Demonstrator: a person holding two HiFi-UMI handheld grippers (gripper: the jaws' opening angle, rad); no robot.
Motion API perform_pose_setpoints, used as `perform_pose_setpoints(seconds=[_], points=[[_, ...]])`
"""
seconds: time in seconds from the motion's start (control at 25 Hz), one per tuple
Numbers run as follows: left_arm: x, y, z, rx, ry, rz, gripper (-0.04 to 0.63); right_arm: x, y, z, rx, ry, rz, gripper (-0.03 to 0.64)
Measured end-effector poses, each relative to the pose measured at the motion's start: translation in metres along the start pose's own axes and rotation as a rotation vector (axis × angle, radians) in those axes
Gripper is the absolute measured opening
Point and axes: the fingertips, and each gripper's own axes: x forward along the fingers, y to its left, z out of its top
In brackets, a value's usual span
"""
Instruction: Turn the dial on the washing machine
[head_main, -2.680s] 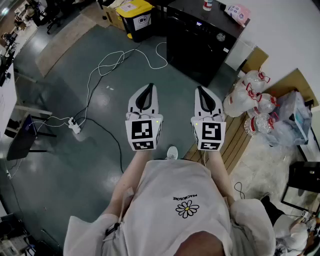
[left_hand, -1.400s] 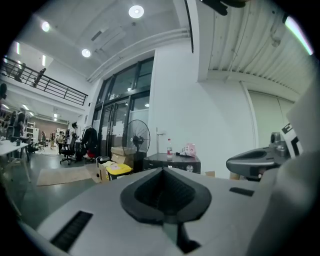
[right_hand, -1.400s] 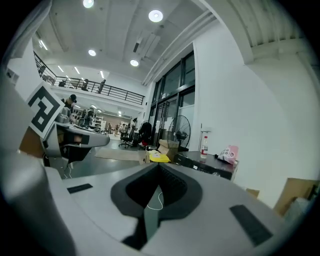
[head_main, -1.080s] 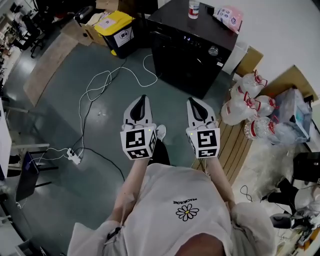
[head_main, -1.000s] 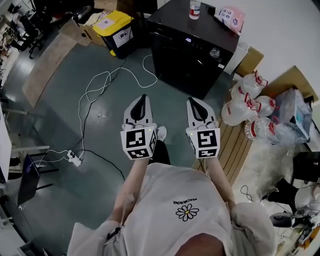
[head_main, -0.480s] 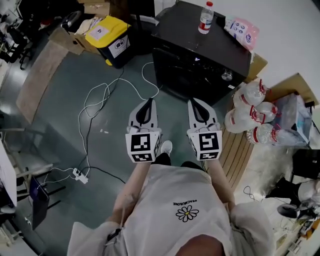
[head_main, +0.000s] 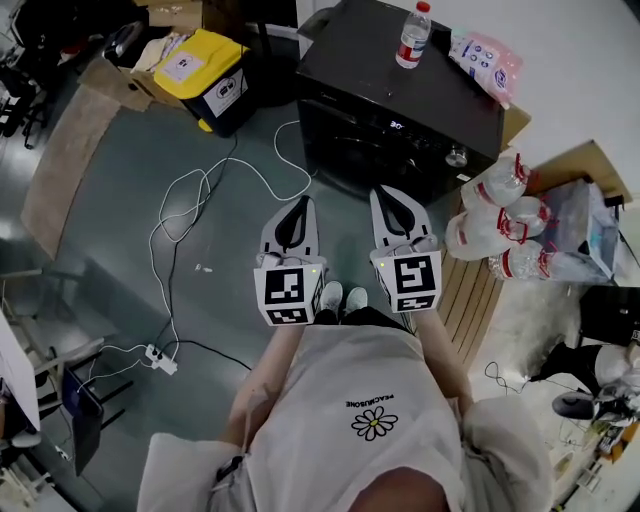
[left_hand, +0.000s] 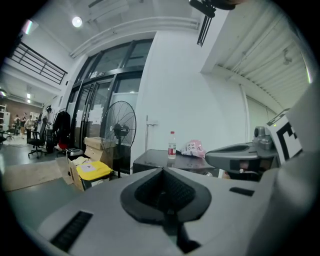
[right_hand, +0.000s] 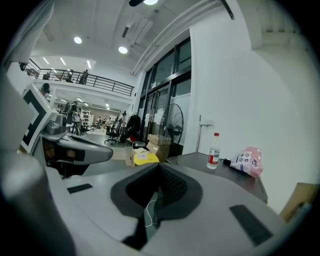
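Left gripper (head_main: 296, 204) and right gripper (head_main: 384, 196), jaws pressed together and empty, aim at the washing machine (head_main: 372, 62) ahead (dial (head_main: 457, 157) front-right), likely for approach.

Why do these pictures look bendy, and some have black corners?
Head view: the wide lens bows the floor and tilts the washing machine; light is even. Left gripper view: black corners, the near left tongs look soft. Right gripper view: same round frame; ceiling lamps burn white.
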Motion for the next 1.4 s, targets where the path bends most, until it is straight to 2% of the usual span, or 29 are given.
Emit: perform_pose_setpoints(seconds=[0.24, 0.4, 0.52, 0.64, 1.0, 1.24, 1.4], points=[[0.005, 0.002, 0.008, 0.003, -0.014, 0.015, -0.002, 0.005, 0.000, 0.007, -0.006, -0.019, 0.022, 0.005], [0.013, -0.009, 0.014, 0.022, -0.016, -0.004, -0.002, -0.002, -0.015, 0.008, -0.006, -0.028, -0.009, 0.005], [0.024, -0.032, 0.018, 0.048, -0.014, -0.060, -0.002, -0.019, -0.042, 0.000, 0.008, -0.017, -0.085, 0.005], [0.036, -0.063, 0.025, 0.074, -0.021, -0.141, -0.002, -0.046, -0.076, -0.007, 0.024, -0.007, -0.196, 0.005], [0.068, -0.186, 0.030, 0.139, -0.036, -0.413, -0.002, -0.154, -0.159, -0.039, 0.068, 0.036, -0.529, 0.005], [0.072, -0.239, 0.031, 0.157, -0.056, -0.485, -0.002, -0.195, -0.182, -0.055, 0.082, 0.036, -0.607, 0.005], [0.073, -0.249, 0.032, 0.157, -0.061, -0.513, -0.002, -0.201, -0.188, -0.061, 0.098, 0.048, -0.644, 0.005]])
